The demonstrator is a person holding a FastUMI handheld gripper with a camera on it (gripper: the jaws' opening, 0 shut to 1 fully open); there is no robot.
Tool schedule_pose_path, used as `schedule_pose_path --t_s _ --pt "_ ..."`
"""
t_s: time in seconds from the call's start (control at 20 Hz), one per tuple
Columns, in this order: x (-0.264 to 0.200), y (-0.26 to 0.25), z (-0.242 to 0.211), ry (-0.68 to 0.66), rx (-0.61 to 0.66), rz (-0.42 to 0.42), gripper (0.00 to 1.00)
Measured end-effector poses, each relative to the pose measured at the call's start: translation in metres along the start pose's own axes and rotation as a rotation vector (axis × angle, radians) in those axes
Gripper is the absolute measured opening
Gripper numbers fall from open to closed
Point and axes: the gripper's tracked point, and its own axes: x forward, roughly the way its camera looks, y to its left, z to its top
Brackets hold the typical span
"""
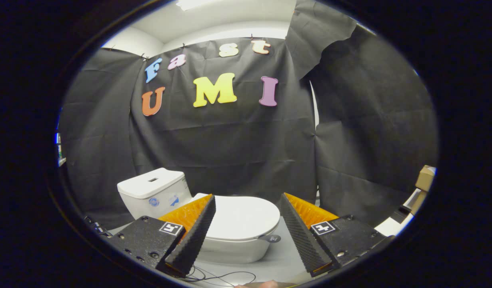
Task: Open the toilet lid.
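Two ribbed black fingers point(192, 240) with orange backing stand spread wide apart, so the gripper point(248, 236) is open and holds nothing. Leftmost beyond them sits the white cistern point(152, 192), against the black cloth wall point(230, 152). Just right of it, seen through the gap between the fingers, lies the toilet lid point(244, 218), closed flat on the white bowl point(234, 252); a small dark tab point(272, 238) projects from its front right rim. Thin black cables point(222, 276) trail across the grey floor point(280, 260) below the bowl. Farthest right, well apart, rests a cardboard box point(425, 178).
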Motion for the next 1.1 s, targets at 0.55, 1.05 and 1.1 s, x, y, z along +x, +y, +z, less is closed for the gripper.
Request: schedule_pose_path --t_s 0.55,1.05,1.1 --pt "0.016 -0.004 -0.047 0.143 -0.024 0.014 1.0" --pt "0.039 -0.041 -0.072 0.284 -0.028 -0.091 1.0" --pt "0.044 -0.041 -0.074 0.313 -0.02 -0.085 1.0"
